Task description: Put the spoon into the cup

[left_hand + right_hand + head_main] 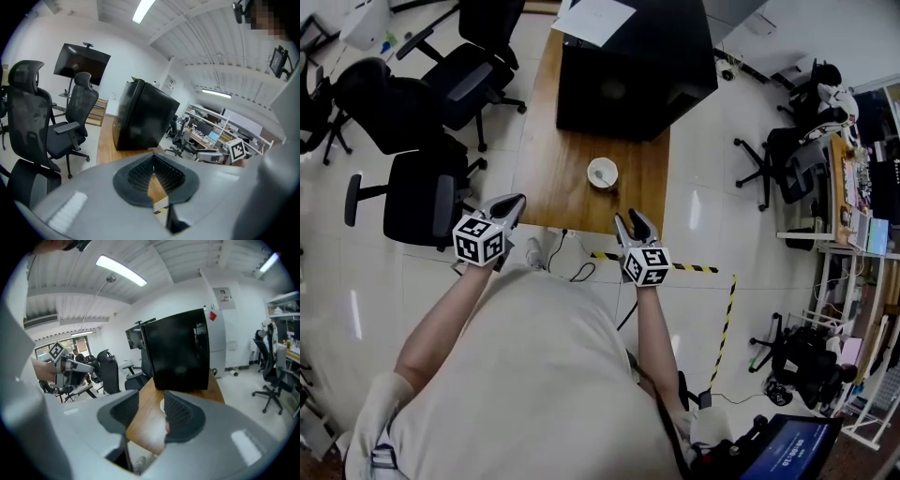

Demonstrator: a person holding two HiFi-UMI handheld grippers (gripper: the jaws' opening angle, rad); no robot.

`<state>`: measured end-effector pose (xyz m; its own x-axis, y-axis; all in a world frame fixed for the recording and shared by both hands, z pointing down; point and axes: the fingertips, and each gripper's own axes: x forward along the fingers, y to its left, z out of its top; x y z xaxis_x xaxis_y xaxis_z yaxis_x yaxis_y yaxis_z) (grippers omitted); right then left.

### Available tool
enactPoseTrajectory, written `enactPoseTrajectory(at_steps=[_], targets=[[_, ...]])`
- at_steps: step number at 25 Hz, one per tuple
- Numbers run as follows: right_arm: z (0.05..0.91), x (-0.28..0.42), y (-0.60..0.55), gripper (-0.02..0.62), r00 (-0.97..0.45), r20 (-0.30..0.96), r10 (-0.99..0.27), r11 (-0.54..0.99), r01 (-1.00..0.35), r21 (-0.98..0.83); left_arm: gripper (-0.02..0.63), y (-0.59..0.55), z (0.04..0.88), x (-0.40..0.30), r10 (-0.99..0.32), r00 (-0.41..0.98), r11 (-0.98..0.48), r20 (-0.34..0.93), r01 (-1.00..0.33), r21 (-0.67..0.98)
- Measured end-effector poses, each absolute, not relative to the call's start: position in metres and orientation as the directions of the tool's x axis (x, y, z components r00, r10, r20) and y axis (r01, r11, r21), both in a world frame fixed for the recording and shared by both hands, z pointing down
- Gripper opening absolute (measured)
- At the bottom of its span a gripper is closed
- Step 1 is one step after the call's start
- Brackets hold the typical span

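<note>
A small white cup (602,172) stands near the front edge of the wooden table (567,178). A thin grey spoon (600,176) seems to lie inside it. Both grippers hang in front of the table edge, short of the cup. My left gripper (510,204) is off the table's left front corner; in the left gripper view (153,157) its pads meet at the tips with nothing held. Just below and right of the cup, my right gripper (634,223) stands open and empty (151,400). A sliver of the cup (162,405) shows beside its right pad.
A large black box (633,70) with a sheet of paper (593,19) on top fills the table's far end. Black office chairs (417,192) stand left of the table. Cables (581,272) and yellow-black tape (698,268) lie on the floor by the front edge.
</note>
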<state>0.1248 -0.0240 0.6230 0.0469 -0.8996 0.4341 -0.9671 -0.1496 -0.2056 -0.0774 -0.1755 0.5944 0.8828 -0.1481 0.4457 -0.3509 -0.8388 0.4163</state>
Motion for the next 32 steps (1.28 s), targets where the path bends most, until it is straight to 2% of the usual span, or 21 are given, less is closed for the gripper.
enactPoseTrajectory(at_steps=[18,32], targets=[[0.585,0.172,0.144,0.163,0.043,0.334,-0.942,-0.114,-0.974,-0.197,0.0,-0.031,0.573,-0.057,-0.261,0.874,-0.815,0.409,-0.427,0.392],[0.595,0.143,0.246,0.155,-0.055,0.308,-0.95,-0.025,-0.967,-0.252,0.0,0.102,0.597,-0.121,-0.35,0.809,-0.74,0.472,-0.547,0.39]])
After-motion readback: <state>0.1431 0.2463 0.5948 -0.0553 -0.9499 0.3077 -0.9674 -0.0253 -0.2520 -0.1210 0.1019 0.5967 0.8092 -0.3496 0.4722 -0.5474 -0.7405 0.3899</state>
